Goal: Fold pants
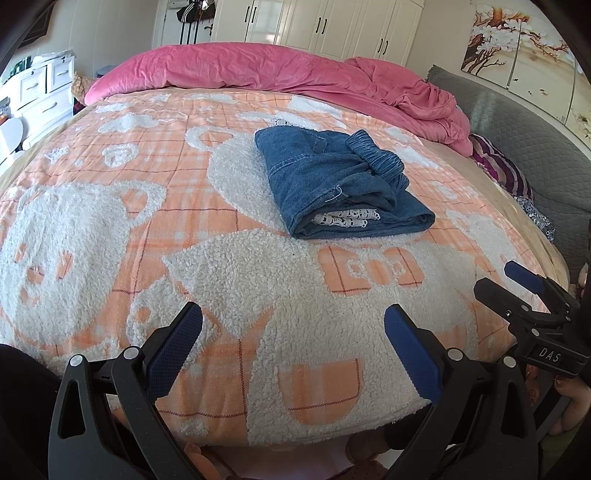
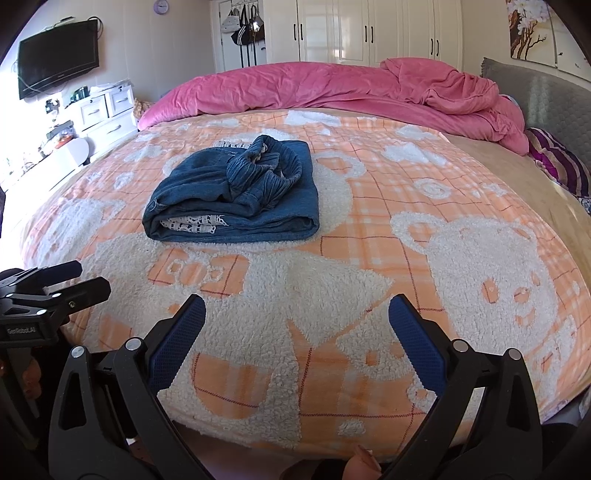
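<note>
the left gripper (image 1: 293,347) has its two black fingers with blue ridged pads (image 1: 173,352) spread wide, nothing between them, hanging over the near edge of the bed above the fleece. the right gripper (image 2: 297,345) is the same: two blue-padded fingers (image 2: 417,347) spread apart and empty, also over the near edge. in the left wrist view the right gripper shows at the far right side, and there its fingers look parted as well; a hand (image 1: 569,402) shows under it.

beyond both pairs of fingers lies one orange-and-white checked fleece blanket with white bear shapes (image 1: 110,229), covering most of the bed. on it, well apart from both grippers and toward the middle of the bed, sits the one pair of blue denim pants (image 1: 332,181), folded into a thick, roughly square bundle. its gathered elastic waistband is bunched on top, and a strip of white patterned lining (image 2: 192,224) peeks from the near folded edge. nothing lies between the fingers and the pants but bare blanket.

along the far edge of the bed runs one rumpled pink duvet (image 2: 332,88). at the right edge are a purple striped cloth (image 2: 561,162) and a grey quilted headboard (image 1: 517,125). behind stand white wardrobe doors (image 2: 369,29), a white chest of drawers (image 2: 103,110) and one black wall television (image 2: 59,55).
</note>
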`<action>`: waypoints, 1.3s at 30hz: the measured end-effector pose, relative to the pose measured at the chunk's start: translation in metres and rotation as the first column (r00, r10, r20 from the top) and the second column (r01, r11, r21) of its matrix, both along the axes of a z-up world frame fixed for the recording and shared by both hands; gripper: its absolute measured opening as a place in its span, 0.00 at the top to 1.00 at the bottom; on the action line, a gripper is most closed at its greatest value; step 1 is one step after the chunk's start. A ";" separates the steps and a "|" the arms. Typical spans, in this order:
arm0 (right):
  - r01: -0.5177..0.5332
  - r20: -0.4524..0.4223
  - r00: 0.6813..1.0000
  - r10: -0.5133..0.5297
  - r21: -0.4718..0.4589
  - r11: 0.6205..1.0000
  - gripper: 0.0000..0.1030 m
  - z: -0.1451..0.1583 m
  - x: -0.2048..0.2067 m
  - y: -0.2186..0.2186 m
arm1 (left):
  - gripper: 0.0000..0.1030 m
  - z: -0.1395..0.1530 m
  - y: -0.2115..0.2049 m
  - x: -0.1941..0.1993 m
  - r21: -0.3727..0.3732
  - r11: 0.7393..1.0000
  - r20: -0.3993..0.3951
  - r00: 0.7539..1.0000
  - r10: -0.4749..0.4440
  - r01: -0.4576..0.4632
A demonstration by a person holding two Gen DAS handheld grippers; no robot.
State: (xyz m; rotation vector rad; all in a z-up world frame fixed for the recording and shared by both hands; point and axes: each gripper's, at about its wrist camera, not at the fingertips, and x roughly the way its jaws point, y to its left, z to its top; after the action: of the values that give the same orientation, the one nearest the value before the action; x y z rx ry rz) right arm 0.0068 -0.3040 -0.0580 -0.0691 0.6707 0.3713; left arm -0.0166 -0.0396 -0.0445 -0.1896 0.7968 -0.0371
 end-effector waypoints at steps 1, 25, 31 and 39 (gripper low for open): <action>0.000 -0.001 1.000 0.000 0.001 1.000 0.09 0.000 0.000 0.000 | 0.04 0.001 0.001 0.000 0.000 1.000 0.000 1.000 0.000 0.000; 0.012 -0.010 1.000 -0.012 0.007 1.000 0.09 -0.002 0.001 -0.003 | 0.04 0.004 0.000 0.000 -0.005 1.000 -0.002 1.000 -0.001 0.001; 0.052 -0.053 0.997 -0.049 0.055 0.997 0.09 0.000 0.012 -0.017 | 0.04 0.015 0.003 0.001 0.025 0.999 0.016 1.000 0.026 -0.026; 0.312 -0.087 0.948 -0.306 0.070 0.947 0.09 0.036 0.098 -0.118 | 0.04 0.058 0.079 0.040 -0.048 0.988 0.015 0.989 0.149 -0.148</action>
State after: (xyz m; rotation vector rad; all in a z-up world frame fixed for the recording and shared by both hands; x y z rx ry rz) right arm 0.1045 -0.4221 -0.0218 0.1295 0.7272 0.0984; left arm 0.0238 0.0396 0.0136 -0.2916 0.7617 0.0831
